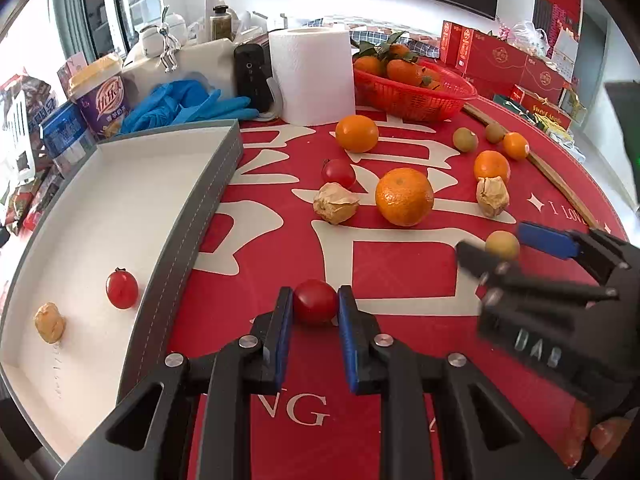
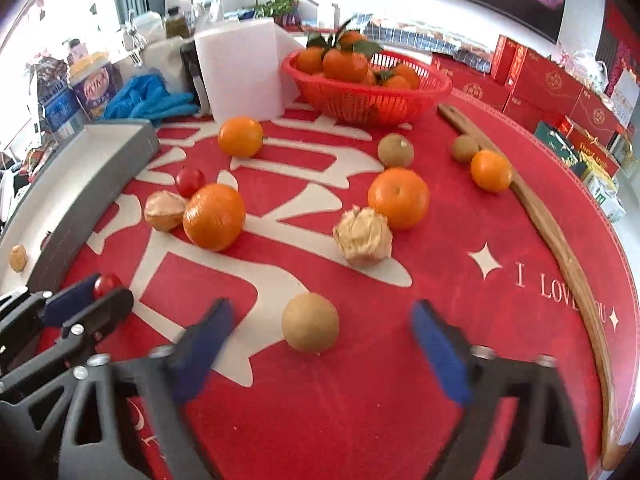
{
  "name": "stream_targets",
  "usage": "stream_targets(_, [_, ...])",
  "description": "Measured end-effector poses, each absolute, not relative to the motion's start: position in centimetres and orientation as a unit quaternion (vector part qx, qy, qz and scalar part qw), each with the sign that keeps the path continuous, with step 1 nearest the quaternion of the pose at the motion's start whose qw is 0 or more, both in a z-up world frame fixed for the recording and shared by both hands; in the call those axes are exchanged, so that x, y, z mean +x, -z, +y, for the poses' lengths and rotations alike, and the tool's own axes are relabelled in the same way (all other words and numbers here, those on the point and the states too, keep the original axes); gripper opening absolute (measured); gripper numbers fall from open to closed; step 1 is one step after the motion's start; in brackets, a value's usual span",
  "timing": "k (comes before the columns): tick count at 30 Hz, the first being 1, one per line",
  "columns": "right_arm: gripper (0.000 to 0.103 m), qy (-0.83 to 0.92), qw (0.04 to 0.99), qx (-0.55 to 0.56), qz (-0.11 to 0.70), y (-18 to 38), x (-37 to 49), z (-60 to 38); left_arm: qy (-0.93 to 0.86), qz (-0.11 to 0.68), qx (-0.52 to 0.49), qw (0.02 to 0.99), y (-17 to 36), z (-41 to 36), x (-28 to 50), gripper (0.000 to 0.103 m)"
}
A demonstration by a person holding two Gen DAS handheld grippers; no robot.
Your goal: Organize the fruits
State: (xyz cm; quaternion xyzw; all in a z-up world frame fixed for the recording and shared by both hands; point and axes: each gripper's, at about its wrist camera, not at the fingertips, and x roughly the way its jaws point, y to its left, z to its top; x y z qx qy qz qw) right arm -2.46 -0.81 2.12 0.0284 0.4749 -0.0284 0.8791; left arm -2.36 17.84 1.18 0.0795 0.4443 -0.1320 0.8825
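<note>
My left gripper [image 1: 315, 304] is shut on a red cherry tomato [image 1: 315, 301] low over the red mat; it also shows in the right wrist view [image 2: 106, 284]. The grey tray [image 1: 208, 184] on the left holds a cherry tomato [image 1: 122, 290] and a small husk fruit [image 1: 49, 323]. My right gripper [image 2: 320, 332] is open, its blue pads either side of a tan longan [image 2: 310, 323] on the mat, not touching it. Oranges [image 2: 214, 216], husk fruits [image 2: 363, 237], another tomato [image 2: 190, 182] and longans [image 2: 395, 150] lie loose on the mat.
A red basket [image 2: 434, 90] of leafy tangerines stands at the back. A paper roll [image 2: 240, 72], blue gloves [image 2: 148, 96], cups and bottles crowd the back left. A wooden stick [image 2: 560, 240] lies along the right edge. Red boxes [image 2: 540, 80] stand behind.
</note>
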Motion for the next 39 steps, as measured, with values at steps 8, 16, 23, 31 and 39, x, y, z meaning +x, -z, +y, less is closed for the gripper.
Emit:
stream_targets(8, [0.027,0.037,0.888,0.025,0.458,-2.3,-3.6,-1.5,0.117,0.424,0.086,0.894,-1.0,17.9,-2.4,0.048])
stream_targets(16, [0.103,0.049,0.878,0.046,0.474,-1.5,-4.4,-3.4,0.137,0.442,0.067,0.884,-0.4,17.6,-1.0,0.083])
stream_targets(23, [0.103,0.053,0.878,0.045,0.473,-1.4,-4.3,-3.4,0.129,0.449,0.062,0.882,-0.3,17.9,-0.4,0.093])
stream_targets(31, [0.103,0.101,0.873,0.068,0.472,-1.3,-4.5,-4.8,0.142,0.449,0.068,0.88,-0.3,17.1,-0.4,0.094])
stream_targets(39, [0.103,0.106,0.873,0.07,0.471,-1.3,-4.3,-4.9,0.137,0.452,0.065,0.879,-0.1,17.3,-0.1,0.099])
